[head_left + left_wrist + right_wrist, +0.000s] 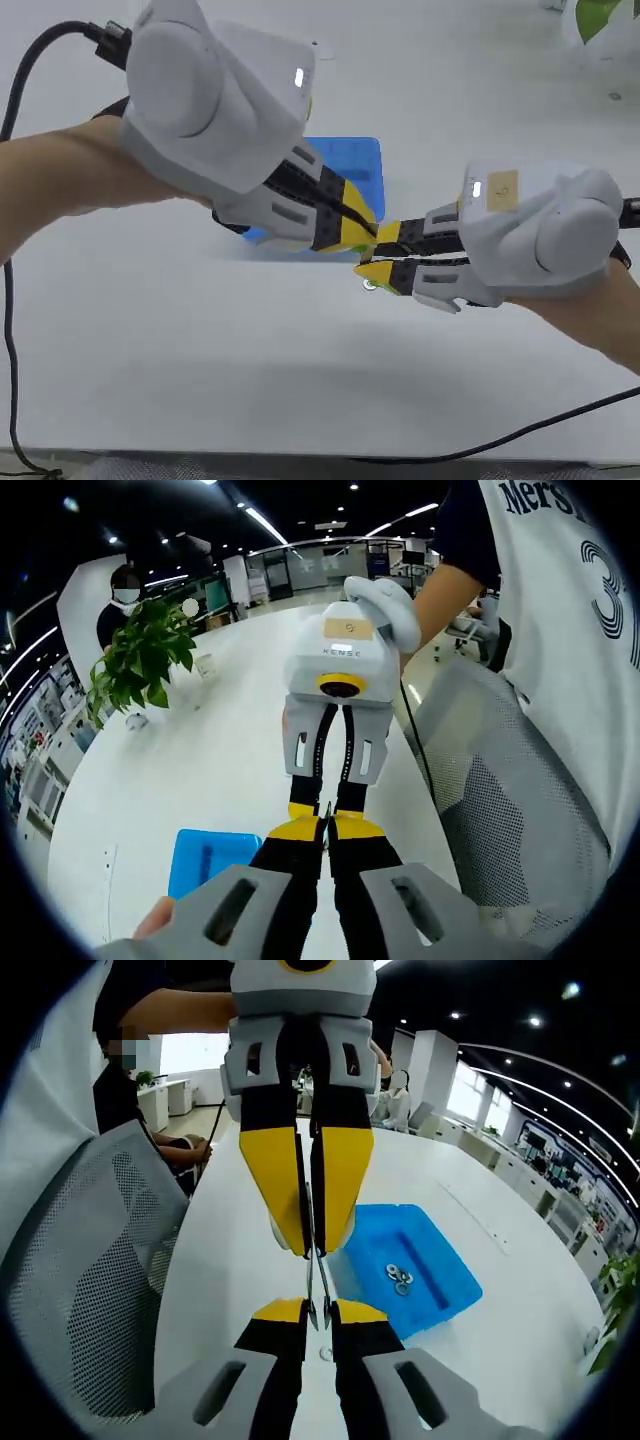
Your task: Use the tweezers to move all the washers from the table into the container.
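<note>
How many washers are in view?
4 washers: three clustered in the container, one on the table below the tweezers; others may be hidden.

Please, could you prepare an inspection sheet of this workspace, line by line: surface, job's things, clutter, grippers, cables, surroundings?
Surface: white table.
Job's things: blue container holding several washers; one washer on the table under the grippers; tweezers between the two grippers.
Clutter: nothing seen.
Grippers: left gripper shut on the tweezers; right gripper tip to tip with it, jaws close beside the tweezers' points, grip not clear.
Cables: black cable at the left gripper; second cable across the near table edge.
Surroundings: potted plant, mesh chair, open office.
</note>
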{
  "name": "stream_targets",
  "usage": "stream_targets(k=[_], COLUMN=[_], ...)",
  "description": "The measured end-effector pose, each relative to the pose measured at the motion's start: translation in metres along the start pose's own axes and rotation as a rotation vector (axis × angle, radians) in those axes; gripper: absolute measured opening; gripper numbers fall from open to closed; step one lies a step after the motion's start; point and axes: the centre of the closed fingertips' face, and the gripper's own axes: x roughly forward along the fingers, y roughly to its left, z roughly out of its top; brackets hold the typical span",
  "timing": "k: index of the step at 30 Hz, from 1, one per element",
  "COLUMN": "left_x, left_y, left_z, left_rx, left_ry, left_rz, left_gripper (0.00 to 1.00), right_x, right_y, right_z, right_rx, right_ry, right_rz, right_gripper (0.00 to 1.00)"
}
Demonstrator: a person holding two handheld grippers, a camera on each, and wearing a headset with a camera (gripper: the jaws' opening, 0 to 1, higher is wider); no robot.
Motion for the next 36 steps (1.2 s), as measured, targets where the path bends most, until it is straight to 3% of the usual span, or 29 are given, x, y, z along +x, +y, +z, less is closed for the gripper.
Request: stream_targets(k=[4,19,28,36], left_x=[0.007,0.023,0.027,0.029], left_y=[-0.002,0.009,0.009,0.012], left_z=[-0.003,-0.015,-0.026,-0.027], left_rx=[-0.009,-0.035,-0.061,-0.079], left_ry=[0.002,0.031,0.047,0.041], left_rz=[0.0,-0.017,-0.036,-0.041], left_gripper=[0.06,0.06,0.06,0.06], right_x=[0.001,0.009,0.019,0.018], right_y=[0.0,-0.007,-0.004,-0.007], right_z=[-0.01,-0.03,-0.035,-0.037], right_rx=[0.01,0.053,0.074,0.102], right_ry=[0.009,0.015,0.018,0.013], right_rz=[0.015,0.026,0.046,0.046], right_gripper=[0.1,0.1,0.11,0.11])
